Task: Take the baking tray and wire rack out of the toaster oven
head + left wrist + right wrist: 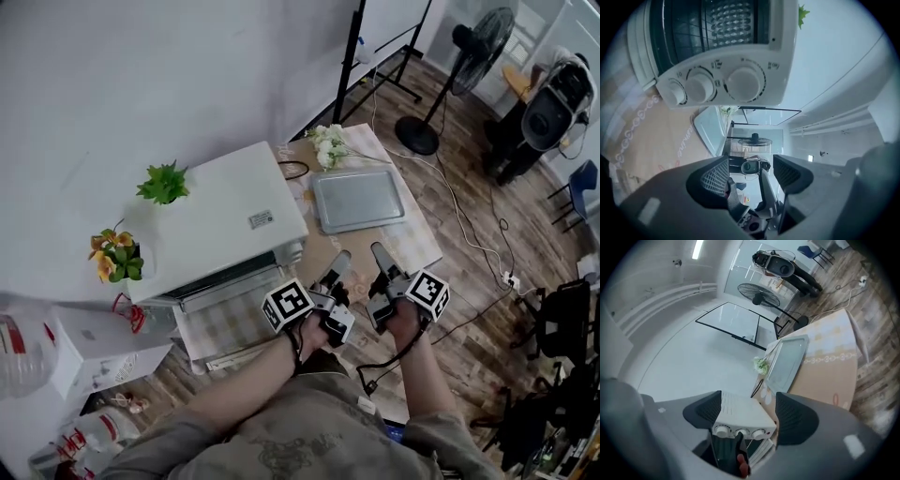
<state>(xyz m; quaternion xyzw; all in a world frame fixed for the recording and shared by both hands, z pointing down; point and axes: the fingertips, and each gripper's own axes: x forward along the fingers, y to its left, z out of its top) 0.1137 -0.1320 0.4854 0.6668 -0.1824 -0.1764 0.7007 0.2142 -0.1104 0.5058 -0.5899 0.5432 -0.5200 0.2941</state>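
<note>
The white toaster oven [225, 211] stands at the left of the table with its door [225, 319] folded down toward me. In the left gripper view its three knobs [743, 84] are close, and a wire rack grid [689, 28] shows in the dark cavity. The grey baking tray [358, 199] lies flat on the tablecloth right of the oven and also shows as the tray [787, 363] in the right gripper view. My left gripper [336, 267] and right gripper [382, 258] hover side by side in front of the oven's right corner. Both are open and hold nothing.
White flowers [328, 145] lie beside the tray's far corner. A green plant [164, 183] and orange flowers [114, 255] sit left of the oven. A fan [469, 56], a stand and cables are on the wooden floor to the right. A white box [94, 352] is at lower left.
</note>
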